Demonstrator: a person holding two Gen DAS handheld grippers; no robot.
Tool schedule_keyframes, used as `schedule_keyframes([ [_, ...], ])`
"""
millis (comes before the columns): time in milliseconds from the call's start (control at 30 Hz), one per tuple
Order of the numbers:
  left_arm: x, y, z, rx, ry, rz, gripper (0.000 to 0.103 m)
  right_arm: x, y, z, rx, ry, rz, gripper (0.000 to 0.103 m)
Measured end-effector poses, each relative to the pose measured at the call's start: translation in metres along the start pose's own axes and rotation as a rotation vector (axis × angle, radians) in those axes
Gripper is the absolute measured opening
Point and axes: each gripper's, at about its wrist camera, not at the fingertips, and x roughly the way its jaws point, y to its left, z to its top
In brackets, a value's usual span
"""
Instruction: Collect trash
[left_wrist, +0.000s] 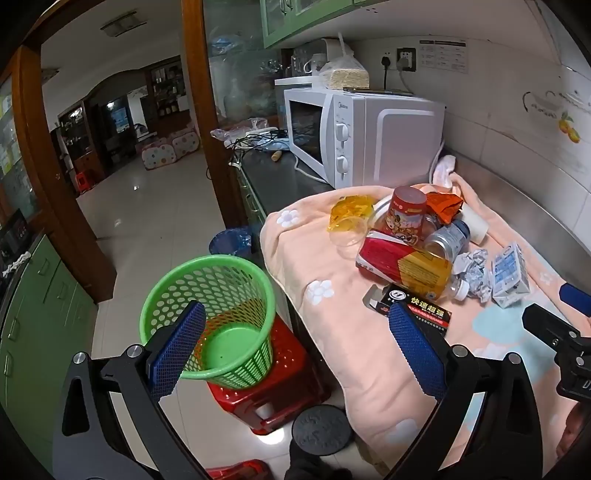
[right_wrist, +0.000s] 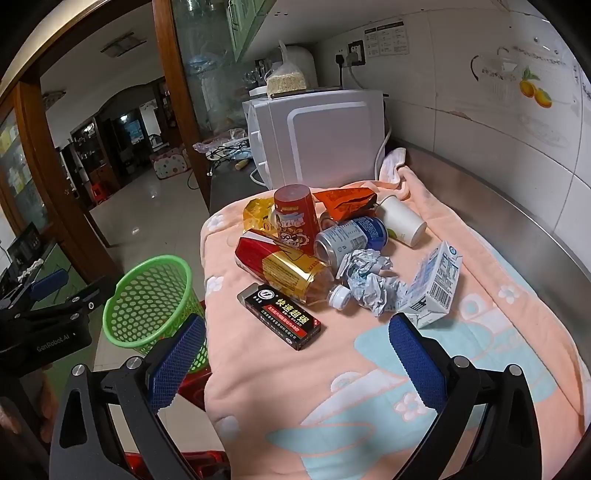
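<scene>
A pile of trash lies on a peach blanket (right_wrist: 369, 369) on the counter: a black box (right_wrist: 282, 316), a red and gold bottle (right_wrist: 284, 271), crumpled paper (right_wrist: 369, 280), a milk carton (right_wrist: 436, 284), a can (right_wrist: 349, 236), a red tube (right_wrist: 295, 216), an orange wrapper (right_wrist: 345, 201) and a white cup (right_wrist: 402, 219). An empty green basket (left_wrist: 210, 317) stands on a red stool (left_wrist: 273, 384) left of the counter. My left gripper (left_wrist: 295, 328) is open and empty above the gap between basket and counter. My right gripper (right_wrist: 295, 339) is open and empty, just short of the black box.
A white microwave (left_wrist: 362, 136) stands behind the pile, with cables and a power strip (left_wrist: 258, 138) beyond it. A tiled wall (right_wrist: 498, 122) runs along the right. A blue-lined bin (left_wrist: 231, 242) and a black round weight (left_wrist: 321, 430) sit on the floor. Green cabinets (left_wrist: 37, 314) line the left.
</scene>
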Motion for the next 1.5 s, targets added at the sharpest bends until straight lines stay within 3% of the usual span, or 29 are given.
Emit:
schedule_keyframes([
  [1500,0.0089,-0.0007,-0.0008,-0.010,0.034,-0.010,0.098,0.0031,0.0048,-0.0054,-0.004,0.003,0.003,0.097],
])
